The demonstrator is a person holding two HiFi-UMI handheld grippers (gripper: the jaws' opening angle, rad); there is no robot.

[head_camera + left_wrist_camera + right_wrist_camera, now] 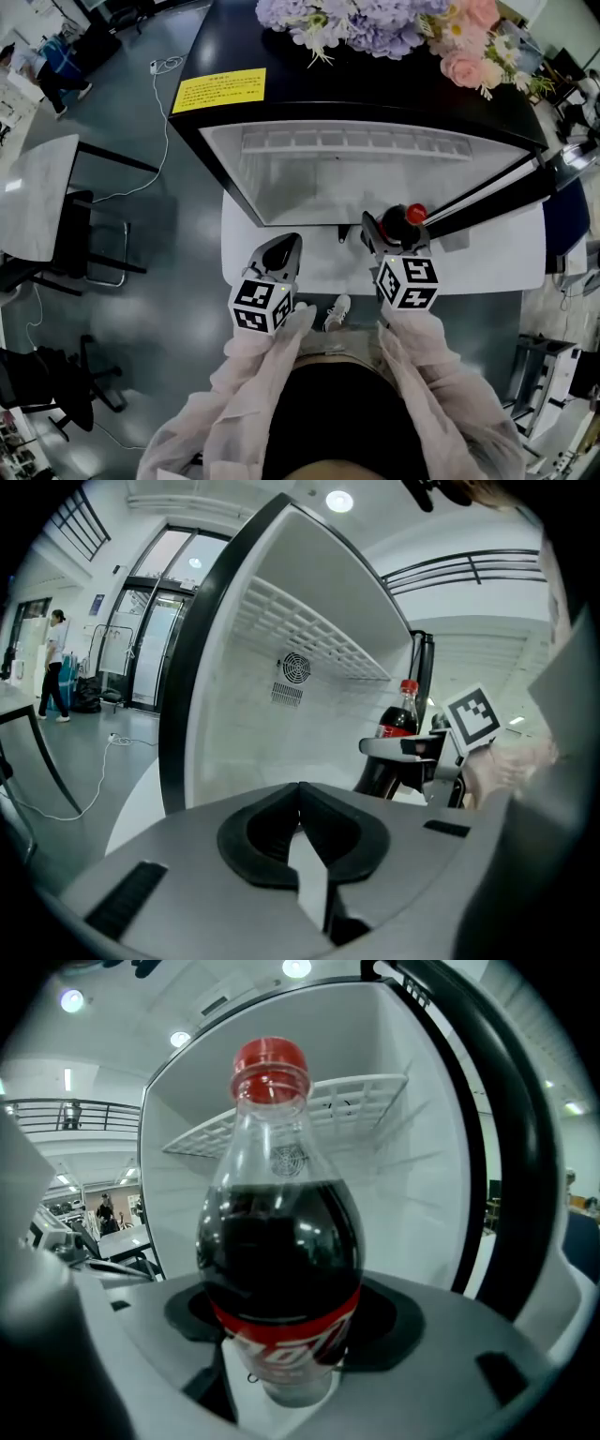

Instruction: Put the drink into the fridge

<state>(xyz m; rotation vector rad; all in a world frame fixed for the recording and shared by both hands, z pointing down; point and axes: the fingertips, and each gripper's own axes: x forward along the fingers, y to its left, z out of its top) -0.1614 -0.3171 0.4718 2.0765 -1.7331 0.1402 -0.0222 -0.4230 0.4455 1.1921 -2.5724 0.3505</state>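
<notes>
A cola bottle (279, 1241) with a red cap and red label stands upright between the jaws of my right gripper (281, 1358), which is shut on its lower body. In the head view the bottle (413, 215) and right gripper (394, 232) are just in front of the open fridge (375, 173), near its right side. The fridge is white inside, with a wire shelf (309, 1110) high up. My left gripper (278, 255) is level with the right one, to its left; its jaws (300, 794) meet at the tips with nothing between them. From the left gripper view the bottle (401, 726) shows at right.
The fridge door (492, 192) stands open at the right. Artificial flowers (394, 28) and a yellow label (220, 91) are on the fridge top. A table (37, 197) and chair (94, 248) are at left. A person (52, 667) stands far off.
</notes>
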